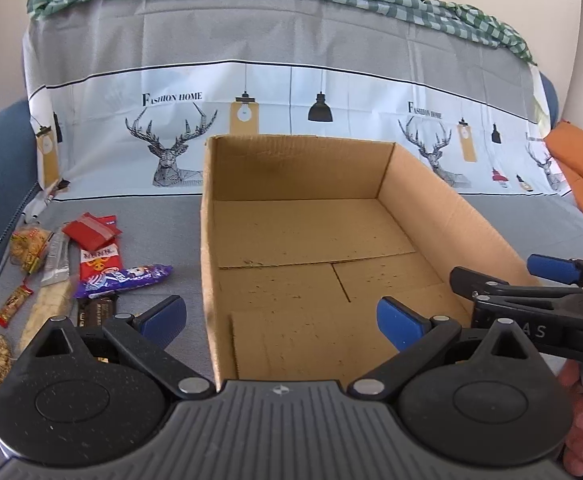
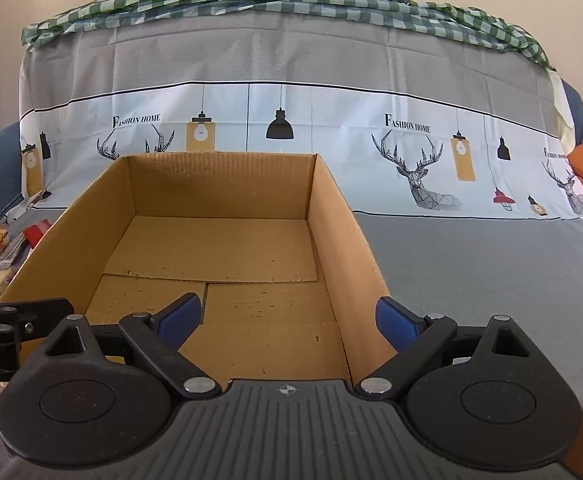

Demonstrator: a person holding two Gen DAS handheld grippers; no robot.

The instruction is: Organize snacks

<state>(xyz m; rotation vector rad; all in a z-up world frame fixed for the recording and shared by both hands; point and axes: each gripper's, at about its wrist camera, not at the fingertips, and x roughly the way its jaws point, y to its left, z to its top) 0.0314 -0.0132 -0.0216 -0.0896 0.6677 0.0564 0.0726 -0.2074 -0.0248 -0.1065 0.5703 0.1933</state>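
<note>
Left tongs (image 1: 281, 320) and right tongs (image 2: 287, 318) both spread wide and empty, tilted down over the near edge of the open brown cardboard box (image 1: 451, 216), probably poised before any first pick. Box bare inside, likely meant to receive the snacks. Loose pile of wrapped snacks (image 1: 91, 268) on the grey cloth-covered sofa seat (image 1: 179, 232), just left of the left tongs, beyond the box's left wall.

Each black plastic left gripper (image 1: 281, 322) and right gripper (image 2: 287, 322) carries 2 blue rubber-padded fingers (image 1: 163, 320) on angled black links with silver pivot screws. Round black discs flank a ribbed grey centre plate at lower frame. White letters mark the body at the right edge.
</note>
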